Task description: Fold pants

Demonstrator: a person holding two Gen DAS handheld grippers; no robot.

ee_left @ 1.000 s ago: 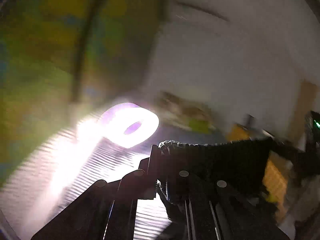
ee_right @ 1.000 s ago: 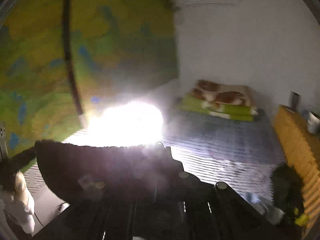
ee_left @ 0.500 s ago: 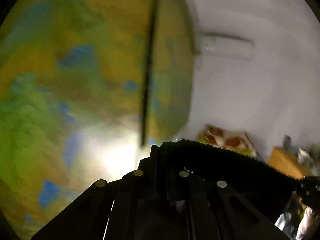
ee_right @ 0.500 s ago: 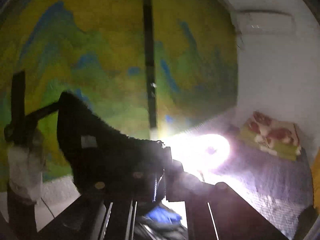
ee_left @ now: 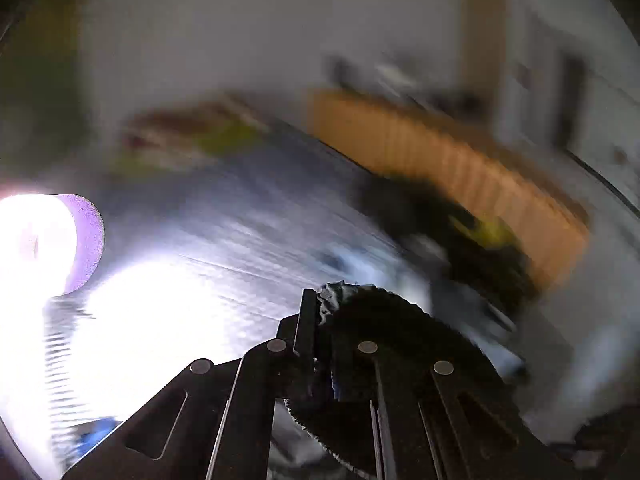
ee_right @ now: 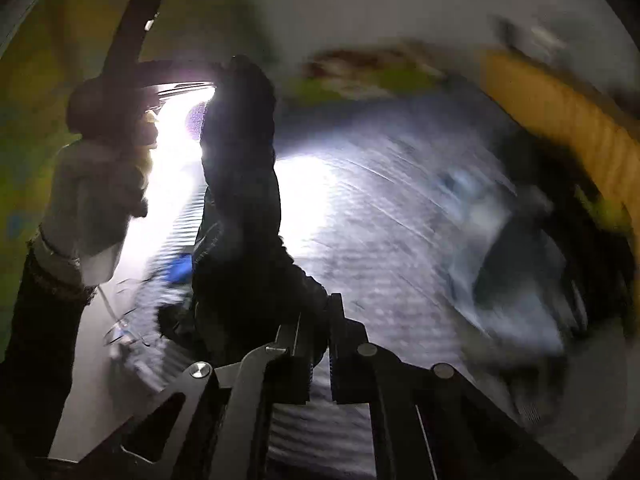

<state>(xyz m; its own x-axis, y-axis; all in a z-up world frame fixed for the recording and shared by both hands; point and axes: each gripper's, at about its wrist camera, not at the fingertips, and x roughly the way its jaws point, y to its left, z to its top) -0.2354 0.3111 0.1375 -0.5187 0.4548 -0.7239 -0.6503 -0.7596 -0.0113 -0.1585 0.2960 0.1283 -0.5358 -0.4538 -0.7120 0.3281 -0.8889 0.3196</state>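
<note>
At far left a white-hot round lamp [ee_left: 36, 240] floods the grey ribbed mattress [ee_left: 248, 216], which could hide where cloth lands. The left gripper [ee_left: 320, 316] is pinched tight on the black fabric pants [ee_right: 240, 184], which hang between both tools above the bed. The right gripper [ee_right: 320, 320] is likewise clamped on them; a thin hold may slip

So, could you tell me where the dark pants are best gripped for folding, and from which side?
Grip the ribbed waistband edge, coming from above. The left gripper and right gripper each already pinch the pants there, so the cloth hangs stretched between them over the striped bed.
</note>
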